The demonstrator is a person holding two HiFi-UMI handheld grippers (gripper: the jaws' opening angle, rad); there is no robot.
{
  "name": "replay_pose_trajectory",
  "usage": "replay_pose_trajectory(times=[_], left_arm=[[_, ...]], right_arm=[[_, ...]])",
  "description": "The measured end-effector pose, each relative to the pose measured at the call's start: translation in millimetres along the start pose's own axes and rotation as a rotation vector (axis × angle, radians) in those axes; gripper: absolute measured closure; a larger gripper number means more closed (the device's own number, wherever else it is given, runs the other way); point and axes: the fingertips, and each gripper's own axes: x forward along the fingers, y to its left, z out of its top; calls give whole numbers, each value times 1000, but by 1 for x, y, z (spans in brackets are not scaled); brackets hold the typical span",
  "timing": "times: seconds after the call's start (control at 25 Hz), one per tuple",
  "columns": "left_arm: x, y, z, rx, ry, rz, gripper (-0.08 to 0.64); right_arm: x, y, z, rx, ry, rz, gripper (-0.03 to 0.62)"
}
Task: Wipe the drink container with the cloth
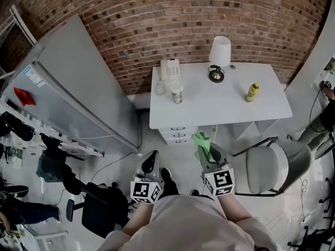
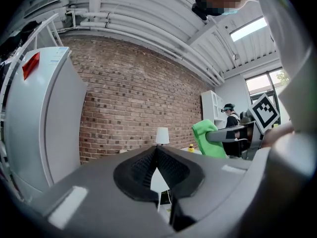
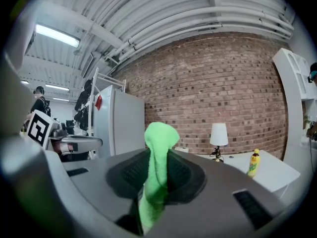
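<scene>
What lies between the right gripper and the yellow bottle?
Nothing stands there: head view shows only floor and bare desk between right gripper, clamping cloth, and bottle.

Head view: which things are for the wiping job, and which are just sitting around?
For the job: bright green fuzzy cloth, pinched in the right gripper; small yellow drink bottle on the white desk.
Just there: white-shaded table lamp; white telephone; grey office chair; grey fridge.
</scene>
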Motion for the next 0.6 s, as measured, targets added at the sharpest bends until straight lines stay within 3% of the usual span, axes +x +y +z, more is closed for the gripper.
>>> replay_pose_trajectory(times=[0.32, 0.6], left_arm=[[64, 68, -11, -15, 17, -78, 551], [128, 148, 6, 27, -3, -182, 551]], right_arm=[[81, -5, -3, -11, 33, -70, 526], [159, -5, 7, -50, 60, -151, 526]])
